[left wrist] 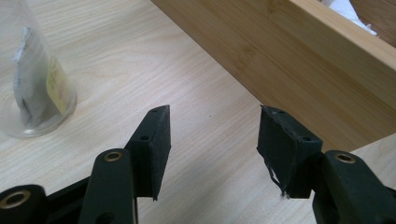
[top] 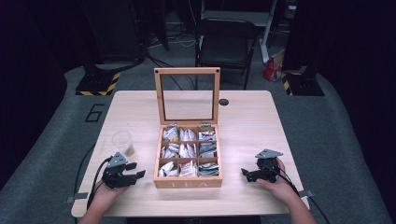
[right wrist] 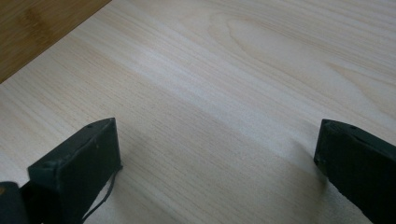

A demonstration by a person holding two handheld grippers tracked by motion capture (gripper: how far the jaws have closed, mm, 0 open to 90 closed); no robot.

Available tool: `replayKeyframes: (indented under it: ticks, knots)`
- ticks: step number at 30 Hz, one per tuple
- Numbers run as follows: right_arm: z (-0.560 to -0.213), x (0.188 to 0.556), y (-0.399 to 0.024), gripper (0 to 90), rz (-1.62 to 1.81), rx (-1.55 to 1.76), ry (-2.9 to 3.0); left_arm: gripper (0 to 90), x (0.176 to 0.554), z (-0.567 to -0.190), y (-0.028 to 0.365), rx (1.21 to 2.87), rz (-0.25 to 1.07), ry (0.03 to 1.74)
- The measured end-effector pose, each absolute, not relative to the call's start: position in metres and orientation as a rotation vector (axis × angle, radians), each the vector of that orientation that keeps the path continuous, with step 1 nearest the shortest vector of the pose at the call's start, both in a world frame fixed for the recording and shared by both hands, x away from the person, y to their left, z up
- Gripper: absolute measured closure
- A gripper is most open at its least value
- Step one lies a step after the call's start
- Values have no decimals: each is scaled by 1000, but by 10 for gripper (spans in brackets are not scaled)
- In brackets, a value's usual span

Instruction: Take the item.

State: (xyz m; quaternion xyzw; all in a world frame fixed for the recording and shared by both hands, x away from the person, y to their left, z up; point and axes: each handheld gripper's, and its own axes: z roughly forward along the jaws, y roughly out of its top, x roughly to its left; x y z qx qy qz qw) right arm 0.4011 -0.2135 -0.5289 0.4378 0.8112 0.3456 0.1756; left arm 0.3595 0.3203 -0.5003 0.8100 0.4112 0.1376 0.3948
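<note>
A wooden tea box with its glass lid raised stands at the table's middle, its compartments full of tea bags. A clear plastic cup with one tea bag inside sits left of the box; the same cup appears in the left gripper view. My left gripper rests on the table just left of the box, open, nothing between its jaws; the box wall lies right ahead of it. My right gripper rests to the right of the box, open wide over bare wood.
The light wooden table carries a small black round thing near its far edge. A black folding chair stands behind the table. Both forearms enter from the near edge.
</note>
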Motion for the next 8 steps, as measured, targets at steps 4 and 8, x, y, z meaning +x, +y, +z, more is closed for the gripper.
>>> replayKeyframes:
  ticks: [4, 8]
  knots:
    - [-529, 401, -214, 0, 979, 1240, 2298, 438, 359, -499, 322, 2053, 362, 1044]
    - [-529, 401, -214, 0, 979, 1240, 2298, 431, 357, -496, 325, 2030, 371, 1049]
